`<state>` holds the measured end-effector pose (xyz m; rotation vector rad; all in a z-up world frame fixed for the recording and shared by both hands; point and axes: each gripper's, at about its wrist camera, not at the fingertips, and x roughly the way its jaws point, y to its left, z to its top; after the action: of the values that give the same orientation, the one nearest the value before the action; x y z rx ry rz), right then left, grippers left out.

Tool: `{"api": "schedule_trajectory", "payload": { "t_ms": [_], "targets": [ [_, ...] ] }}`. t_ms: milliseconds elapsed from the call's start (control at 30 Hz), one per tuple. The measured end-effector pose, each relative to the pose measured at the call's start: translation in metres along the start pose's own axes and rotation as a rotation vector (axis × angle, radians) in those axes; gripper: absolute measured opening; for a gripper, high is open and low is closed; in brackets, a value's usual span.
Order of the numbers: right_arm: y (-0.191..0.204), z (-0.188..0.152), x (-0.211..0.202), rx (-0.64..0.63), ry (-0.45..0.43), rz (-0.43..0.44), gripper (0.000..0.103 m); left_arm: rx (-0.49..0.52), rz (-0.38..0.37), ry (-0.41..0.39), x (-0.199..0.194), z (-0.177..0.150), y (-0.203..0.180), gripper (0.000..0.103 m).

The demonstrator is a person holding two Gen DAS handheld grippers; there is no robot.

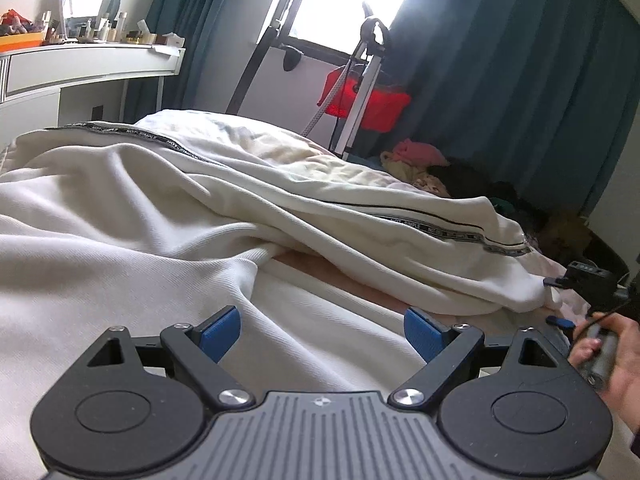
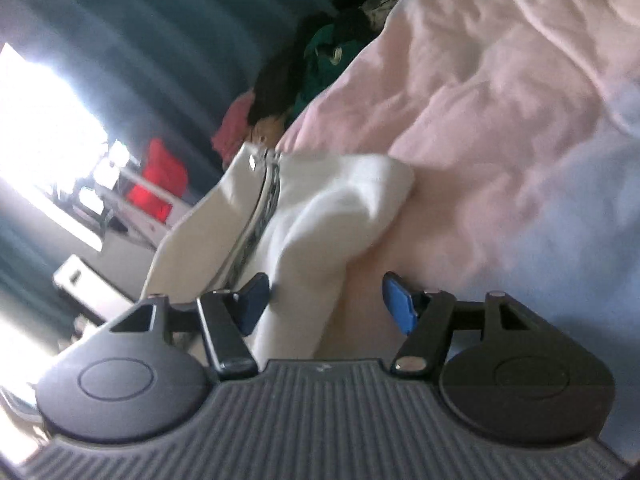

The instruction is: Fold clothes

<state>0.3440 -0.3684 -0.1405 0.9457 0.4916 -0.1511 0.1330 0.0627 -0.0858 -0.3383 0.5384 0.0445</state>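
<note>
A cream-white garment (image 1: 168, 208) with a black lettered tape stripe lies spread and rumpled on the bed. My left gripper (image 1: 322, 334) is open, low over the near part of the garment, with cloth between its blue pads (image 1: 222, 334) but not pinched. My right gripper (image 2: 324, 304) is open and rolled sideways; the garment's end (image 2: 320, 216) with the stripe lies between and beyond its blue fingers (image 2: 396, 304), unclamped. In the left wrist view the right gripper (image 1: 560, 300) and the hand holding it are at the right edge, at the garment's far end.
The bed has a pale pink sheet (image 2: 500, 120). A pile of other clothes (image 1: 424, 160) lies at the far side. A red bag (image 1: 368, 100) hangs on a metal stand by dark teal curtains (image 1: 500, 80). A white dresser (image 1: 80, 72) with bottles stands at the left.
</note>
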Motion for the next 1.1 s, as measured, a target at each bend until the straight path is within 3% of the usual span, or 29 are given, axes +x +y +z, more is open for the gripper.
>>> {"api": "schedule_trajectory", "payload": {
  "t_ms": [133, 200, 300, 567, 700, 833, 1100],
  "targets": [
    [0.004, 0.011, 0.034, 0.036, -0.017, -0.013, 0.042, -0.011, -0.007, 0.004, 0.014, -0.002, 0.003, 0.090],
    [0.013, 0.015, 0.046, -0.027, -0.019, -0.071, 0.018, -0.009, -0.004, 0.009, 0.023, -0.003, 0.003, 0.091],
    [0.022, 0.020, 0.043, -0.078, -0.081, -0.085, 0.009, -0.007, 0.002, 0.011, 0.030, -0.003, 0.004, 0.091],
    [0.050, 0.042, -0.027, -0.170, -0.267, -0.079, 0.007, 0.042, -0.042, -0.047, 0.010, 0.000, -0.002, 0.091],
    [0.044, 0.048, -0.070, -0.204, -0.332, -0.122, 0.007, 0.078, -0.071, -0.080, -0.007, 0.000, -0.008, 0.091],
    [0.009, 0.047, -0.100, -0.187, -0.381, -0.193, 0.007, 0.121, -0.097, -0.113, -0.026, 0.000, -0.016, 0.091],
    [-0.084, 0.026, -0.121, -0.133, -0.314, -0.338, 0.007, 0.151, -0.108, -0.100, -0.033, -0.002, -0.023, 0.091]
  ]
}}
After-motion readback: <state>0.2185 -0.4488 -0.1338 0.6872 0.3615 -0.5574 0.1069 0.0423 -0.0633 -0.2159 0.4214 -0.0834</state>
